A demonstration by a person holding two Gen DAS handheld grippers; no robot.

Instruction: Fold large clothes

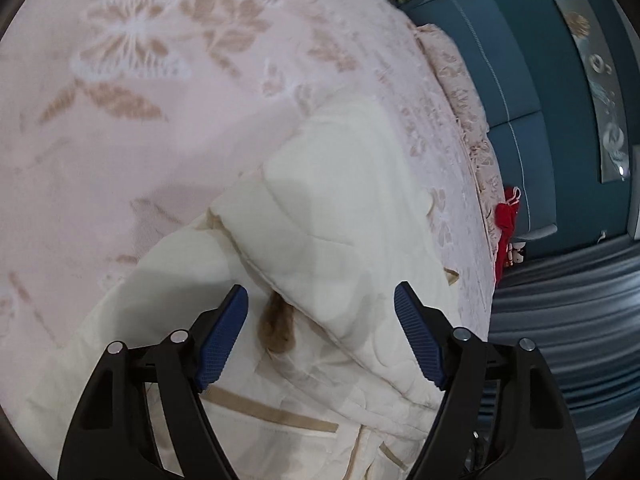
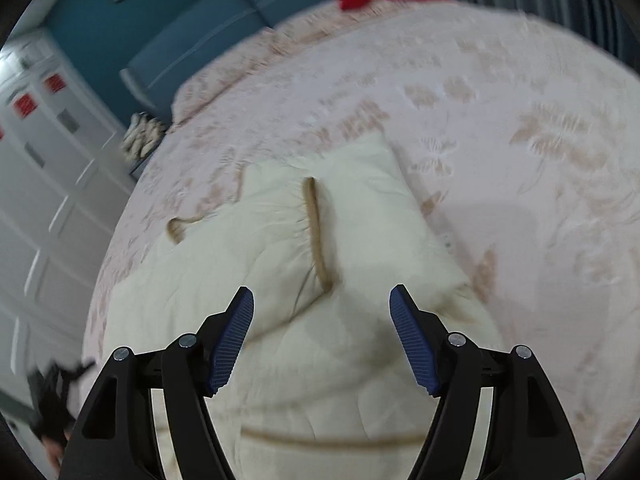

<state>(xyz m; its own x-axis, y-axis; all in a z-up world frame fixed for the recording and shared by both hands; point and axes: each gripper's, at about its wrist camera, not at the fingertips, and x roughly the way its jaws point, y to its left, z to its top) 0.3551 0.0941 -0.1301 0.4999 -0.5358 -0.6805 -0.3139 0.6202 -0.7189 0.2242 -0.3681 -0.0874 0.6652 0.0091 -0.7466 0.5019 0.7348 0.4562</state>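
Observation:
A cream quilted garment [image 1: 320, 220] with tan trim lies partly folded on a pink floral bedspread [image 1: 140, 120]. A tan fur piece [image 1: 278, 326] pokes out under a folded flap. My left gripper [image 1: 321, 300] is open and empty, hovering just above the garment. In the right wrist view the same garment [image 2: 280, 280] shows a tan cuff band [image 2: 318, 232] running down its middle. My right gripper [image 2: 322, 300] is open and empty, just above the garment's near part.
The bedspread [image 2: 520, 140] stretches wide around the garment. A blue headboard [image 1: 500, 60] and a red cloth [image 1: 508, 216] lie at the bed's edge. White cupboard doors [image 2: 48, 184] stand at the left. Grey curtains [image 1: 568, 320] hang beside the bed.

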